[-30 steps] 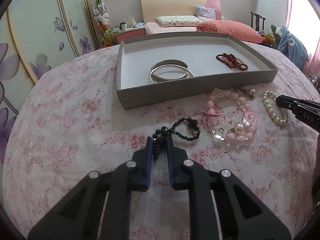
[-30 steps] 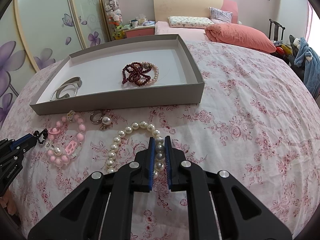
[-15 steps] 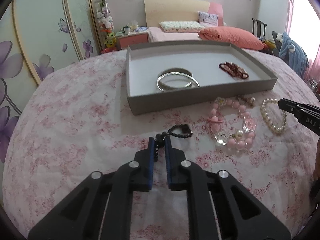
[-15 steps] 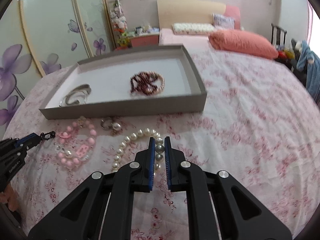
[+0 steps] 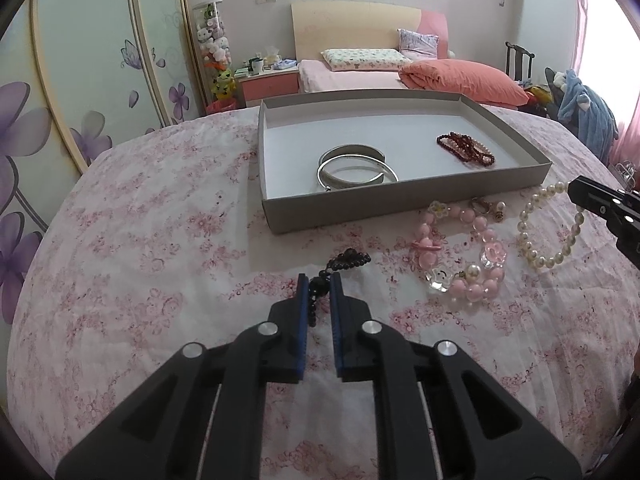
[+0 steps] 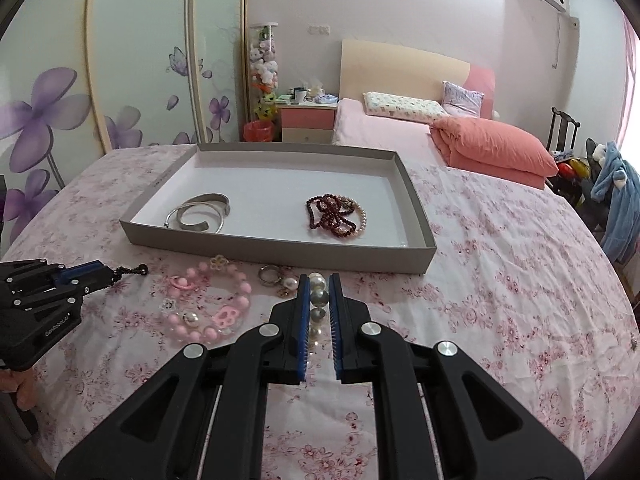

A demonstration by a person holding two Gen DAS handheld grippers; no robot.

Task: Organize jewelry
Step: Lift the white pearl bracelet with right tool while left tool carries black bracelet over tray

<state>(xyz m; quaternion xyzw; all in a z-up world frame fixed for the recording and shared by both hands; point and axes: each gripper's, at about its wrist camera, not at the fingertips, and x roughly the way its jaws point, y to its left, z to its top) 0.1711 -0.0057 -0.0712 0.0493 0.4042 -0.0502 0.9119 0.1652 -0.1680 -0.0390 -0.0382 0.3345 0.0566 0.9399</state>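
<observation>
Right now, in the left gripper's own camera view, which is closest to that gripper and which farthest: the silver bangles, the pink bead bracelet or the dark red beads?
Measured from the left gripper:
1. Pink bead bracelet, on the bedspread to its right.
2. Silver bangles, inside the grey tray, near its front wall.
3. Dark red beads, in the tray's far right part.

A grey tray (image 5: 404, 200) with a white floor sits on a white cloth (image 5: 160, 240) printed with pink flowers. Inside it lie silver bangles (image 5: 356, 170) and dark red beads (image 5: 466, 149). A pink bead bracelet (image 5: 460, 256), white pearls (image 5: 548, 224) and black beads (image 5: 348, 260) meet black, blue-padded tools.
</observation>
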